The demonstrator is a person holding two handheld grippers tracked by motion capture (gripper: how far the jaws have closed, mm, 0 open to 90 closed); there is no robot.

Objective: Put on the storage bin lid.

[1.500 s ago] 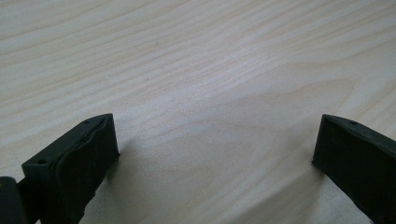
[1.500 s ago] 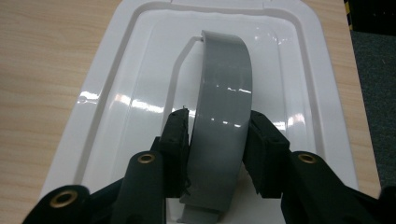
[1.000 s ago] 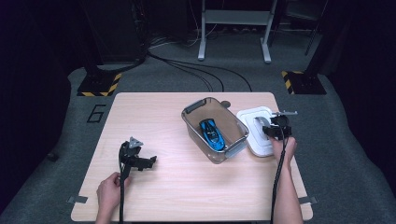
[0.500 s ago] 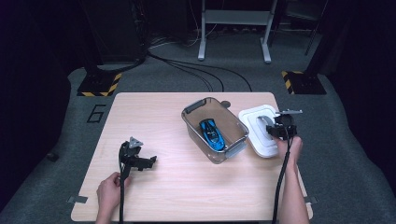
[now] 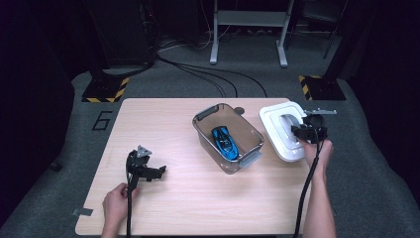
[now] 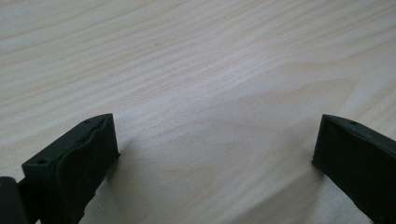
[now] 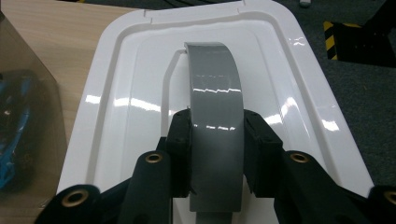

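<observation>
A white box lid point(image 5: 280, 130) point(image 7: 121, 116) with a grey arched handle point(image 7: 215, 121) is at the table's right edge, tilted up off the wood. My right gripper point(image 5: 303, 132) point(image 7: 217, 154) is shut on that handle, one pad on each side. To the lid's left stands a clear plastic box point(image 5: 228, 138) with grey latches, and a blue toy car point(image 5: 224, 143) lies inside it. My left gripper point(image 5: 151, 173) point(image 6: 215, 154) rests low over the bare wood near the front left, jaws wide open and nothing between them.
The wooden table point(image 5: 173, 129) has free room across its left and front. Beyond its far edge are dark floor, cables point(image 5: 208, 74), a metal stand point(image 5: 247, 29) and yellow-black floor markers point(image 5: 104, 91).
My right gripper has risen with the lid's handle in it, lifting the lid off the table. The left gripper has kept still.
</observation>
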